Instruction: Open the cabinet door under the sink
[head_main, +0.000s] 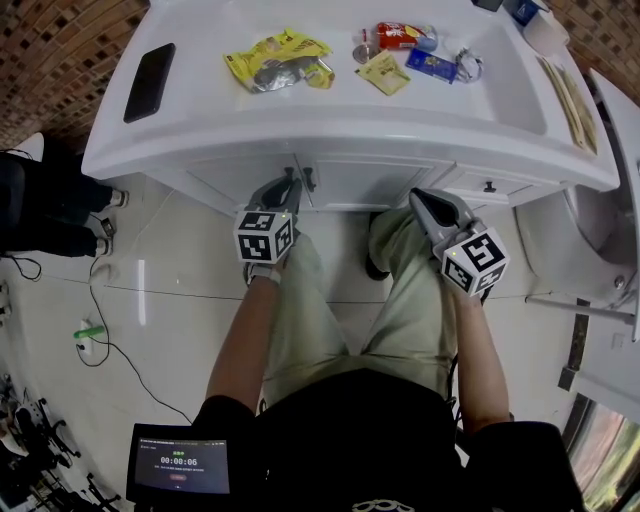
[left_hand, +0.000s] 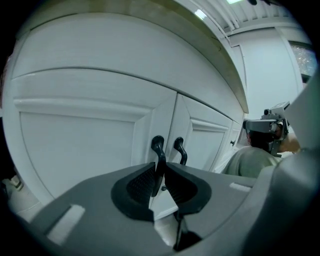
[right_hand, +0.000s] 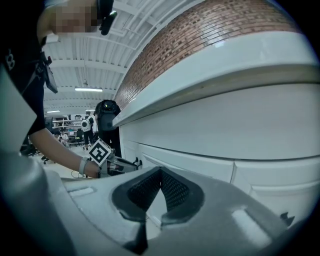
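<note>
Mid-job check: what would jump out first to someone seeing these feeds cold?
The left tongs clamped on the left door handle under the white sink counter. The right tongs hang shut and empty to their right; yellow wrappers and a black phone litter that counter.

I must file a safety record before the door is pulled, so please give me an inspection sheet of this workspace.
Surface: white vanity top, partly littered.
Job's things: cabinet doors both closed.
Clutter: black phone, yellow packets, red packet, blue packet on the top.
Grippers: left gripper shut on the left door handle; right gripper shut, empty.
Cables: black cable on the tiled floor, at the left.
Surroundings: brick wall, bystander's legs at the left, screen below.
</note>
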